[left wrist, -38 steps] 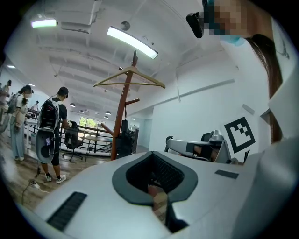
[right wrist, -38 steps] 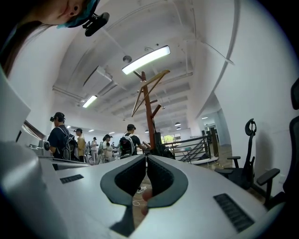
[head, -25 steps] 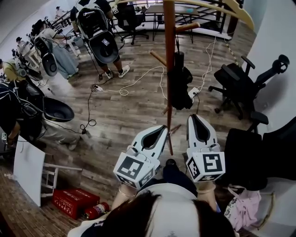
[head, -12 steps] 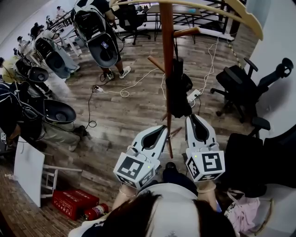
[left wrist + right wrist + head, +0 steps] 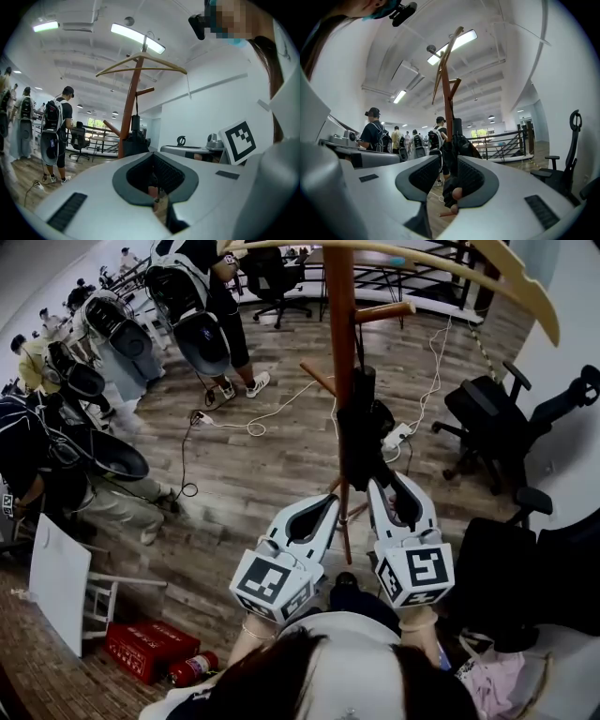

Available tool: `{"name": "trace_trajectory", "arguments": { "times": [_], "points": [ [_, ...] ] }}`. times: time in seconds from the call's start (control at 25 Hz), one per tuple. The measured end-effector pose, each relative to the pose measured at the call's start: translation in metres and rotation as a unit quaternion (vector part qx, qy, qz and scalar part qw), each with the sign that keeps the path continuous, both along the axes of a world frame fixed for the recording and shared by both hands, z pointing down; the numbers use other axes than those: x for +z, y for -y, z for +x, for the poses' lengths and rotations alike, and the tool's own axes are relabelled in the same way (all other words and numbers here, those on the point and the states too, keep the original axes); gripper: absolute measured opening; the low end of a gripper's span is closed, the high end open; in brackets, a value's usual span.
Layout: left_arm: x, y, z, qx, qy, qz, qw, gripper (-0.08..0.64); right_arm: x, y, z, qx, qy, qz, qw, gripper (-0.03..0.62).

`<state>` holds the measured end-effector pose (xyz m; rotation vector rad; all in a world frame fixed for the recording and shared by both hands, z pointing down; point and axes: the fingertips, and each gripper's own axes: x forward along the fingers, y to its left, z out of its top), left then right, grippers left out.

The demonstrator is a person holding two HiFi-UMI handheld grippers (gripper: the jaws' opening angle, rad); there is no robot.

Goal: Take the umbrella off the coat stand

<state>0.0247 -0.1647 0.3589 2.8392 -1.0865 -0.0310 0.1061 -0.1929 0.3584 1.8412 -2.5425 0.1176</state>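
The umbrella [image 5: 360, 432] hangs on the coat stand [image 5: 341, 306] with its long axis vertical, straight ahead of the right hand-held gripper [image 5: 389, 486], which is the nearer one. Its jaws have just been opening and stand apart; the umbrella's lower part shows in the gap, not pressed. The left hand-held gripper [image 5: 328, 504] is closed on nothing.

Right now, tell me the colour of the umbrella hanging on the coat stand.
Black. The umbrella shows best in the head view.
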Motion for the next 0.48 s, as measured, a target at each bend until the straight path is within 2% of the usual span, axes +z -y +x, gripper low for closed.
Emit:
{"name": "trace_trajectory", "arguments": {
  "times": [0.48],
  "points": [
    [0.005, 0.026, 0.001, -0.015, 0.002, -0.006, 0.9999, 0.009, 0.014, 0.031, 0.004, -0.012, -0.003, -0.027, 1.0, 0.187]
  ]
}}
